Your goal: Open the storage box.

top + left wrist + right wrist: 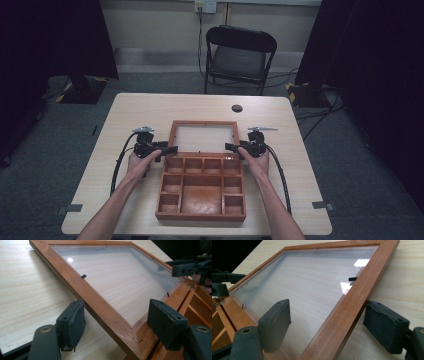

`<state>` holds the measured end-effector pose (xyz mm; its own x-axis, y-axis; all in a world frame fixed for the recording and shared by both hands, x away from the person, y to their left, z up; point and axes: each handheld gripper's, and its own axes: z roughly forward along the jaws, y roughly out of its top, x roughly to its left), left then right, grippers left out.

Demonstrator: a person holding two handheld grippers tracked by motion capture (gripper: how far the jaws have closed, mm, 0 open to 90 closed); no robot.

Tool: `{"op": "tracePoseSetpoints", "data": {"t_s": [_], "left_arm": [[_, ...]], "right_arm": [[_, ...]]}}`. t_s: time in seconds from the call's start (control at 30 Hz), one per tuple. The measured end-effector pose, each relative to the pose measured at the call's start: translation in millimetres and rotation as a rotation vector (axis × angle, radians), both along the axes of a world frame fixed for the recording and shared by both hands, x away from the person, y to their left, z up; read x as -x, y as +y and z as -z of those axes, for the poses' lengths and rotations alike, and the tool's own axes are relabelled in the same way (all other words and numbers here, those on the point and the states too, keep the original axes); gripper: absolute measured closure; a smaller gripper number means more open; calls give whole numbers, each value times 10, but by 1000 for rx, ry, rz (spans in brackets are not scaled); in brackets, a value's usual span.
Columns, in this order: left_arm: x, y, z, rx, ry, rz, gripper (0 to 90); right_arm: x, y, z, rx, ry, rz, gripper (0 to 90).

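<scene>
A brown wooden box (201, 216) with several open compartments stands at the table's near middle. Its glass-paned lid (203, 123) is swung back behind it; I cannot tell whether it lies flat. My left gripper (170, 149) is open at the lid's left rail near the hinge. In the left gripper view the left gripper (117, 320) has a jaw on each side of the lid's rail (100, 305). My right gripper (231, 146) is open at the lid's right rail. In the right gripper view the right gripper (329, 320) straddles that rail (352, 305) the same way.
The light wooden table (130, 115) has a round cable hole (237, 108) behind the lid. A black folding chair (239, 57) stands beyond the far edge. Dark curtains hang at both sides, and cables lie on the floor at the right.
</scene>
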<state>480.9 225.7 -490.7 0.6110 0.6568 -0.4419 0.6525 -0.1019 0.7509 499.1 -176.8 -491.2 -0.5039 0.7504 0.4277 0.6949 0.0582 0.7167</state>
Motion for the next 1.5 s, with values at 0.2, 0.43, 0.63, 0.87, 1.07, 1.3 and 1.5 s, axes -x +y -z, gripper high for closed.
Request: {"op": "tracePoseSetpoints", "data": {"t_s": [0.2, 0.43, 0.63, 0.87, 1.07, 1.3, 1.5], "left_arm": [[2, -3, -5, -11, -8, 0, 292], [38, -16, -40, -18, -15, -2, 282], [104, 52, -131, -32, -43, -22, 264], [222, 150, -217, -65, -66, -42, 227], [359, 252, -251, -65, -73, -47, 221], [494, 303, -285, -108, -72, -40, 200], [663, 370, -376, -126, -93, -28, 174]], "right_arm": [[15, 22, -76, 26, -60, 25, 224], [61, -14, -111, 39, -62, 6, 218], [109, -18, -204, 37, -82, -5, 216], [196, -51, -311, 48, -86, -12, 188], [346, -97, -393, 51, -109, -28, 177], [561, -215, -462, 52, -128, -26, 172], [752, -300, -528, 69, -144, -31, 164]]}}
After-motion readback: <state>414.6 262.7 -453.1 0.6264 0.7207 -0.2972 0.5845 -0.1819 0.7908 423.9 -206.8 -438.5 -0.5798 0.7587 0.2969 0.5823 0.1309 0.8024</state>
